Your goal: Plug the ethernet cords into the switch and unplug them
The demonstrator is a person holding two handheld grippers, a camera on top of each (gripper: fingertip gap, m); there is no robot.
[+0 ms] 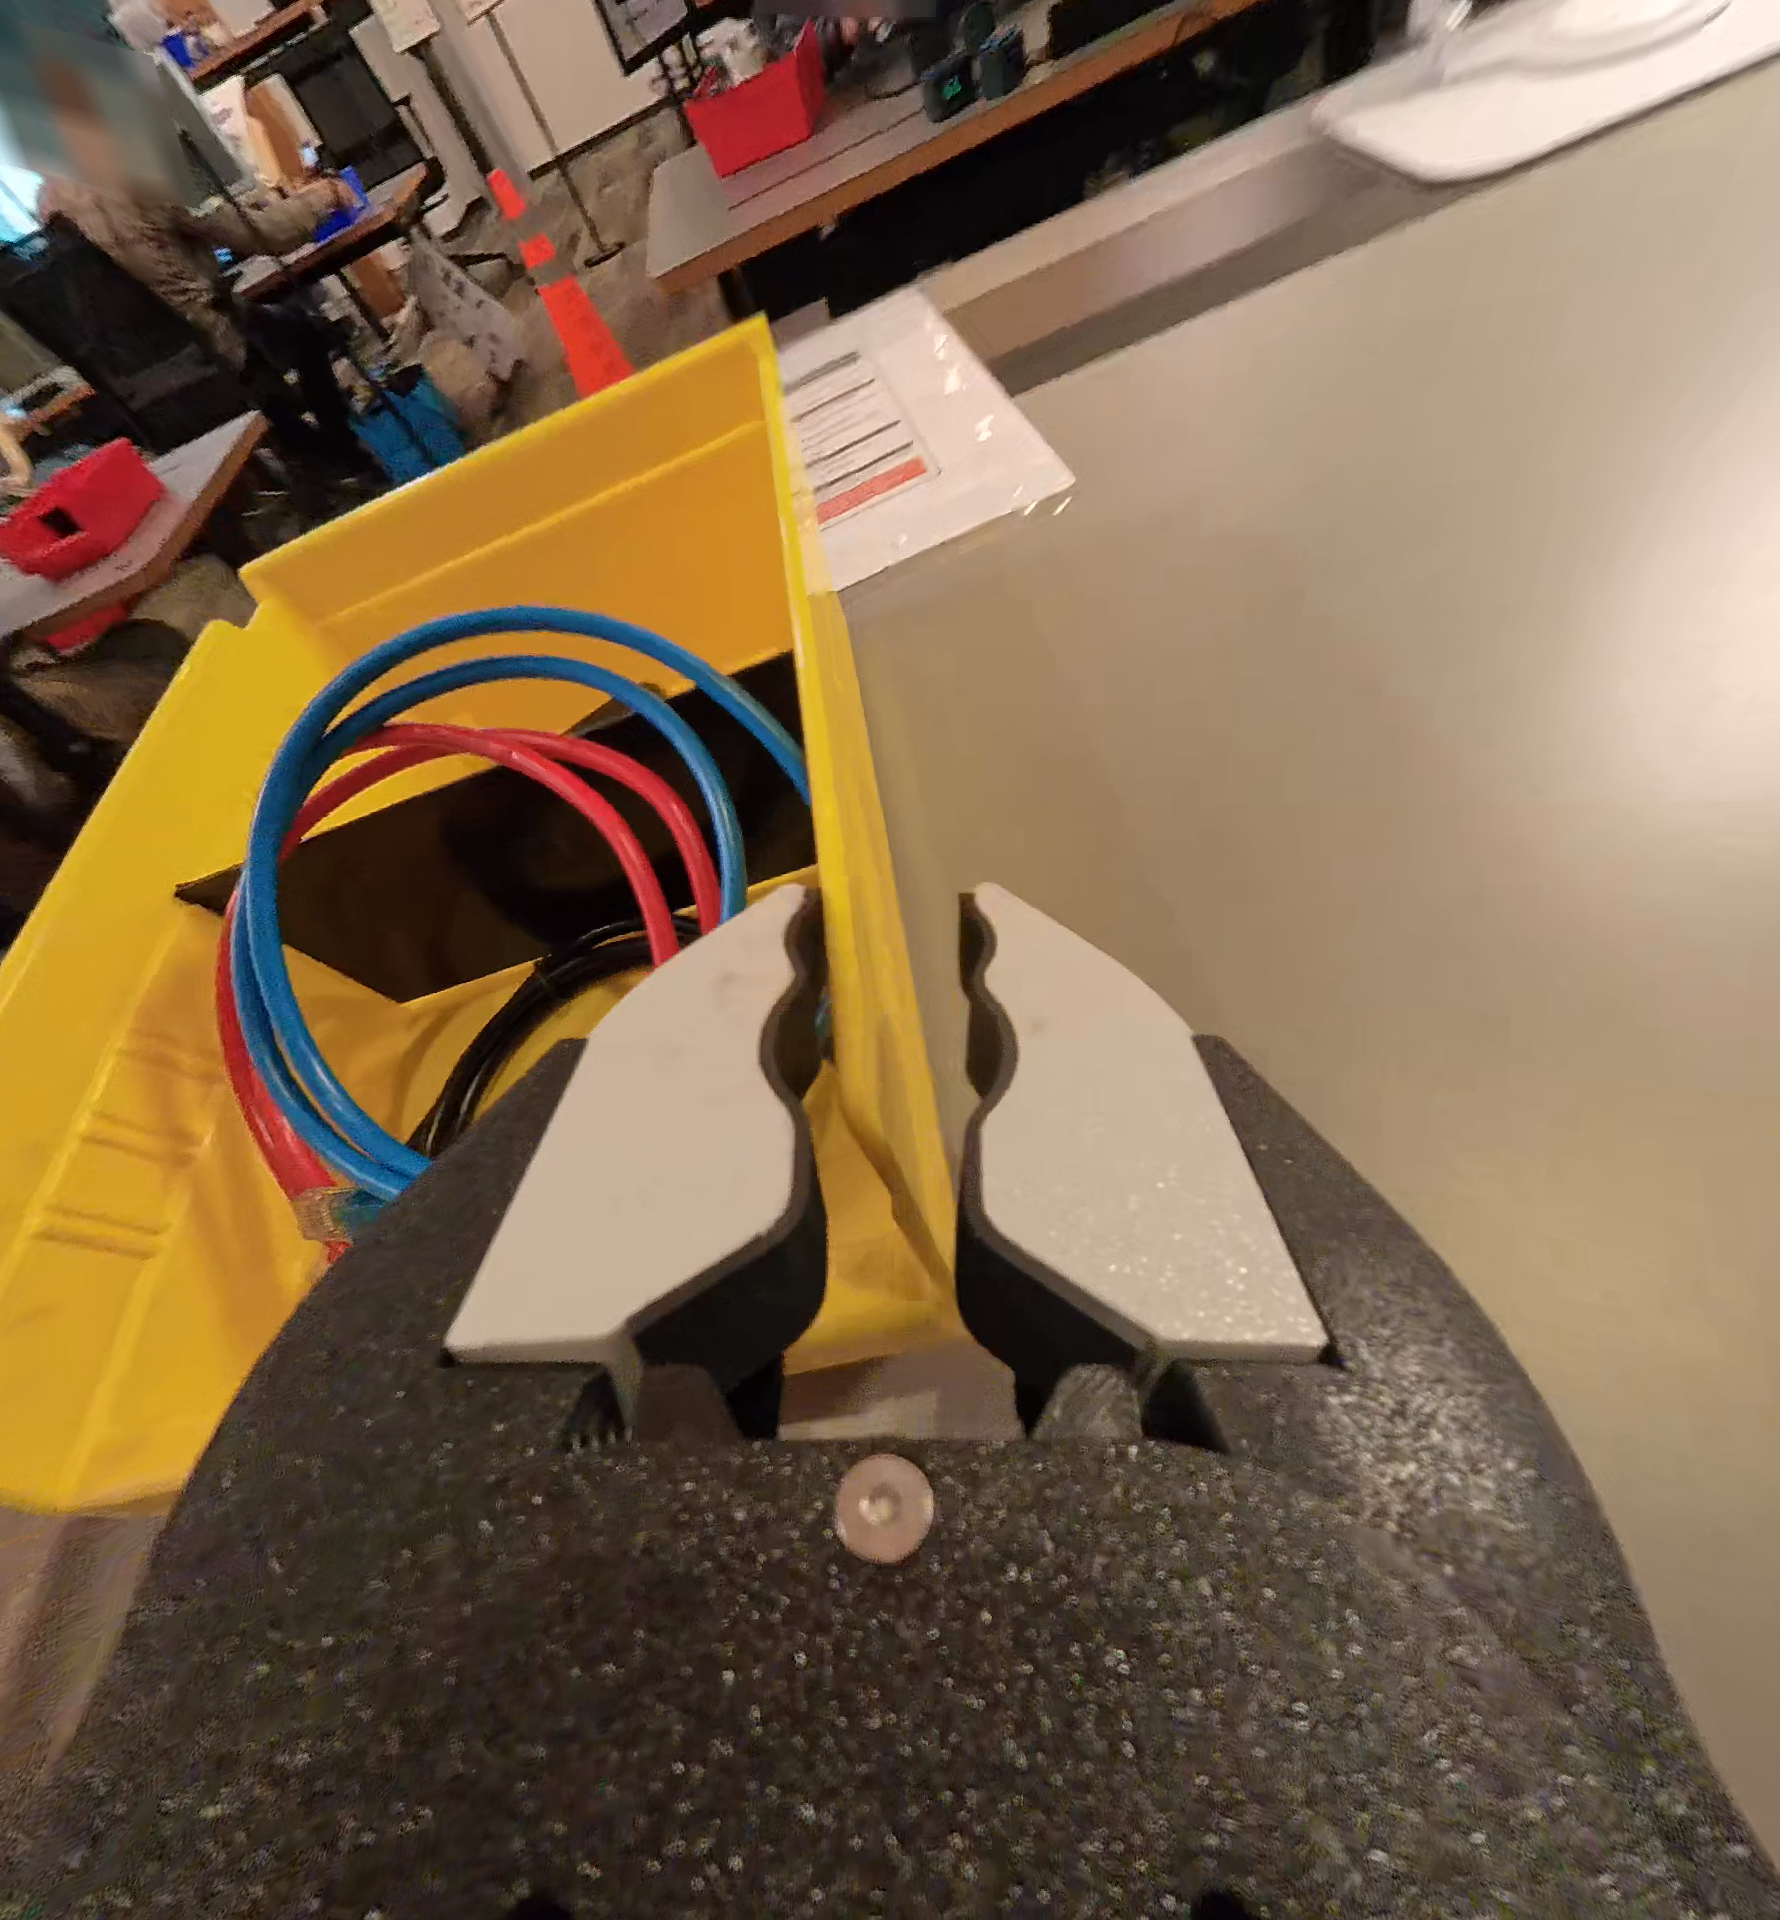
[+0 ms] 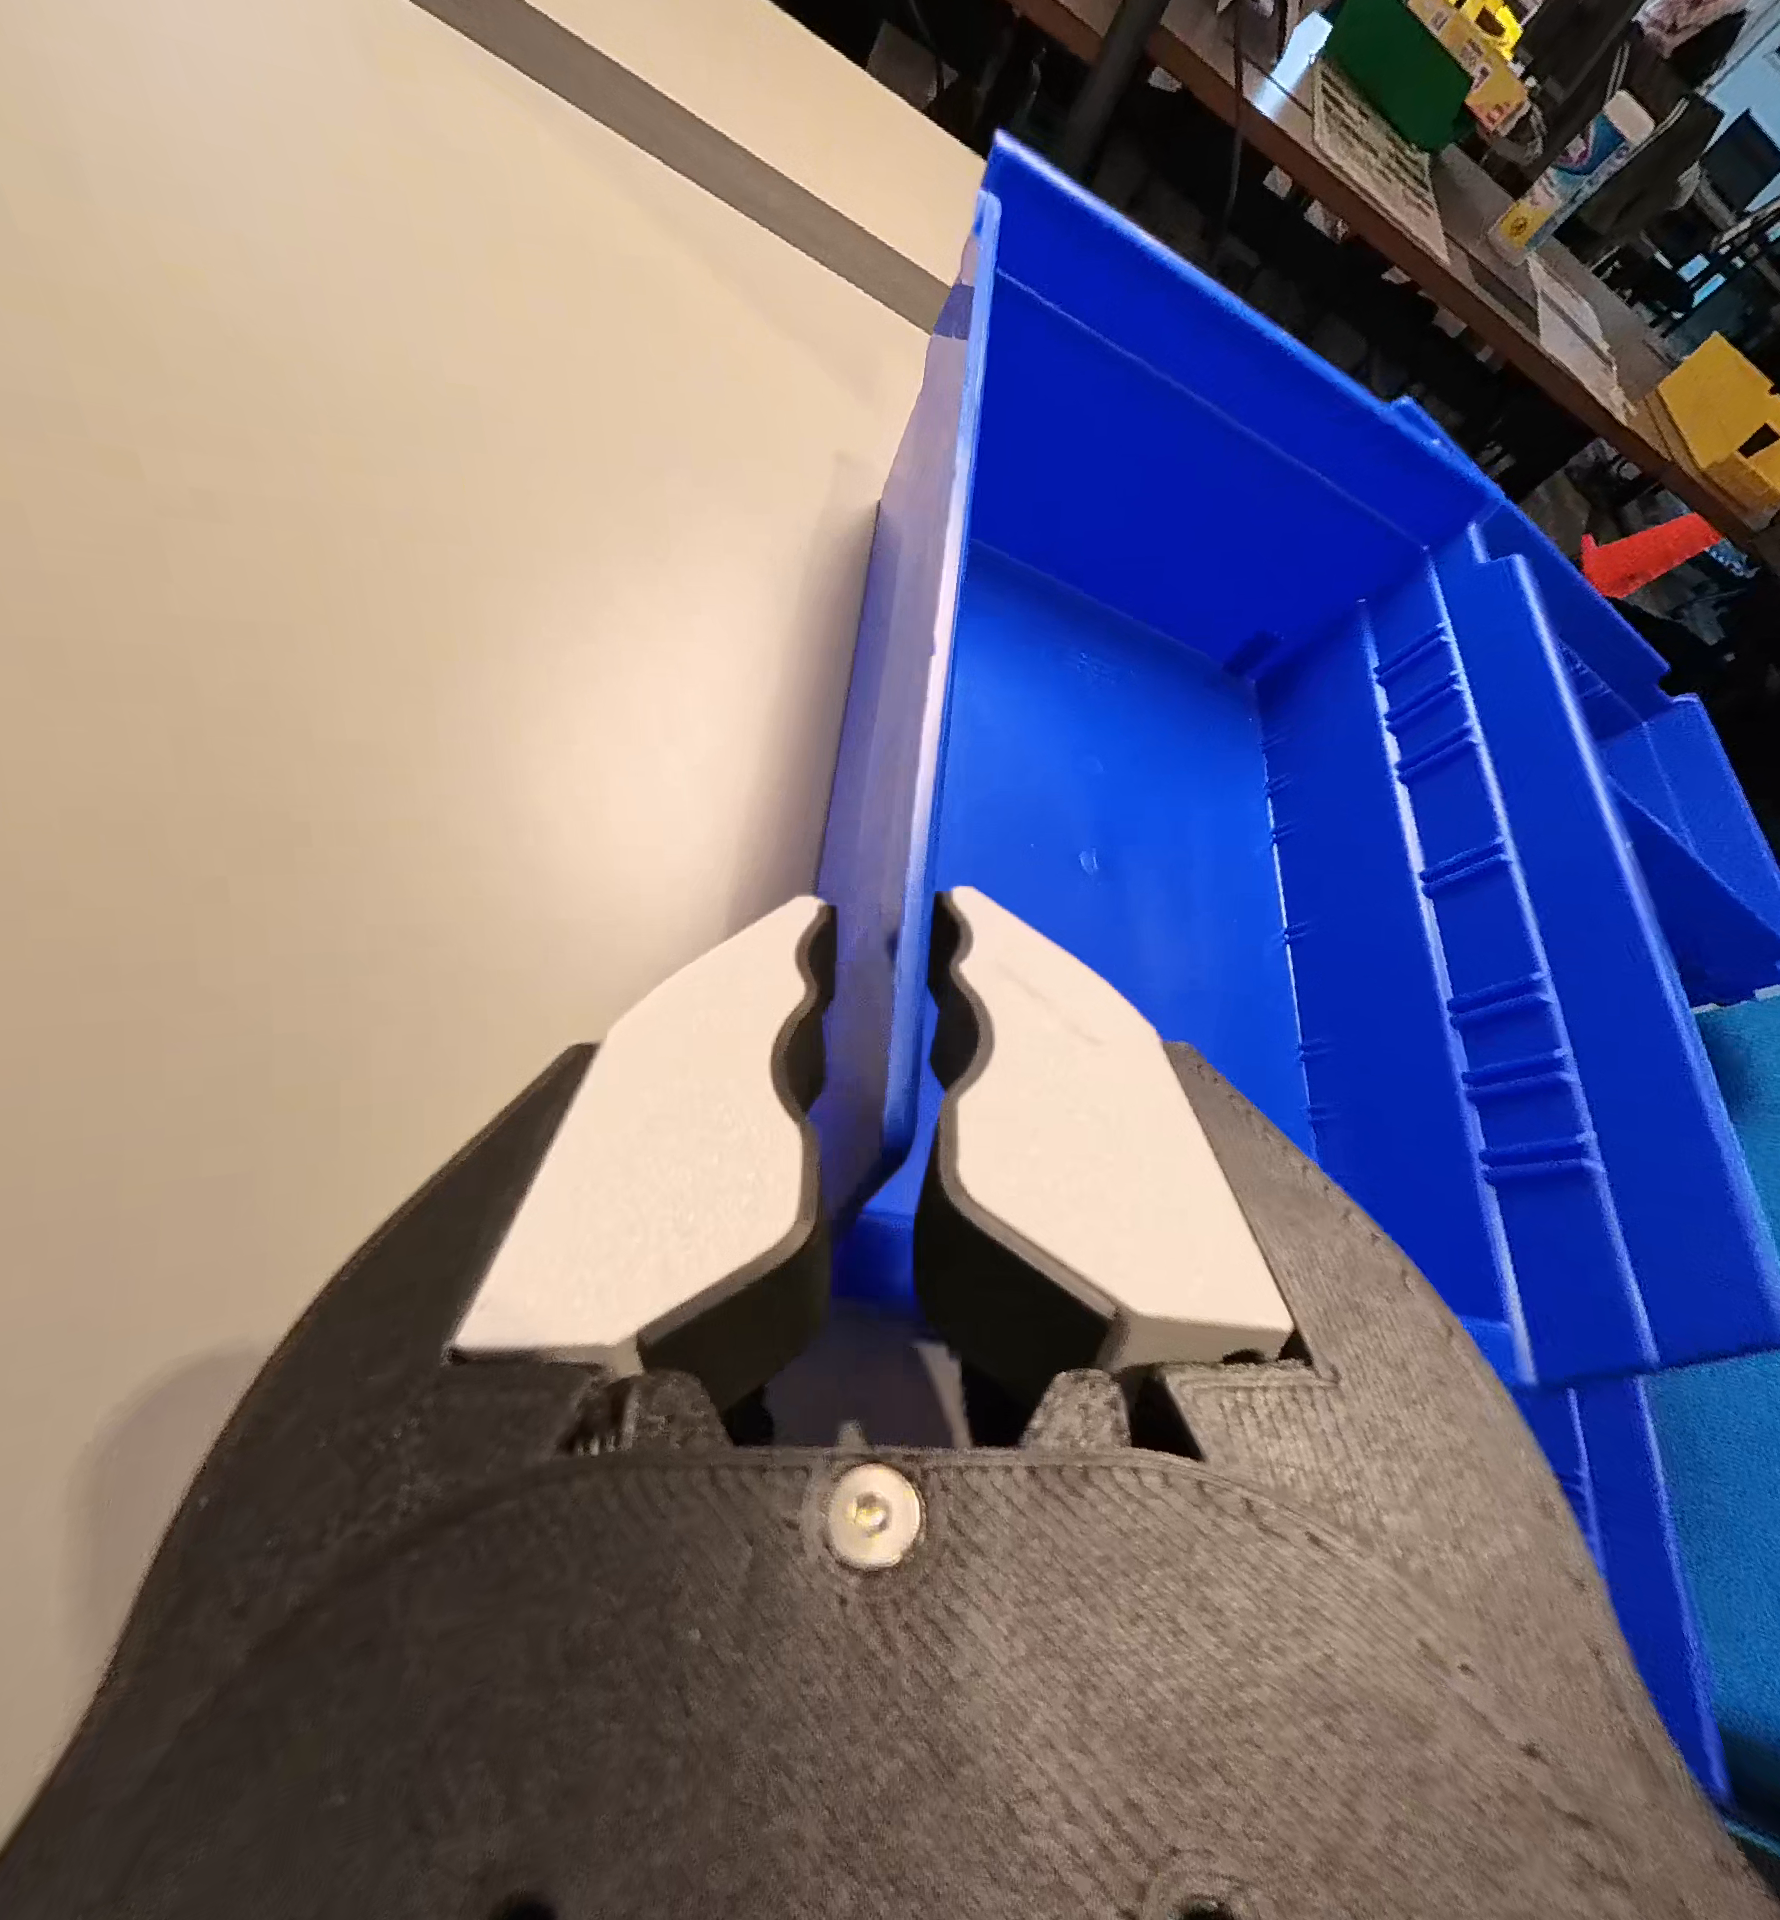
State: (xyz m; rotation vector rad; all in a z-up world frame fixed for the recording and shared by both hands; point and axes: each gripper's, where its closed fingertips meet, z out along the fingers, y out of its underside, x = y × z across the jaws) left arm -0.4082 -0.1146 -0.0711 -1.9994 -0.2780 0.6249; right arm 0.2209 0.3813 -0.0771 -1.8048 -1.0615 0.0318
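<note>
A yellow bin point(image 1: 595, 499) sits on the beige table and holds coiled blue cords point(image 1: 512, 623), a red cord point(image 1: 595, 753), a black cable point(image 1: 512, 1039) and a flat black box, the switch point(image 1: 470, 873). The cords' plug ends lie near the bin's front point(image 1: 330, 1210). My left gripper point(image 1: 891, 904) straddles the bin's right wall, its jaws closed on the wall. In the right wrist view an empty blue bin point(image 2: 1177, 416) stands on the table. My right gripper point(image 2: 883, 906) straddles its left wall, its jaws closed on it.
Bare beige tabletop lies right of the yellow bin point(image 1: 1385, 727) and left of the blue bin point(image 2: 346, 520). A laminated sheet point(image 1: 907, 436) lies behind the yellow bin. A teal surface point(image 2: 1779, 1351) lies right of the blue bin. Benches, red bins and shelves stand beyond. Left tips to right tips: about 80 cm.
</note>
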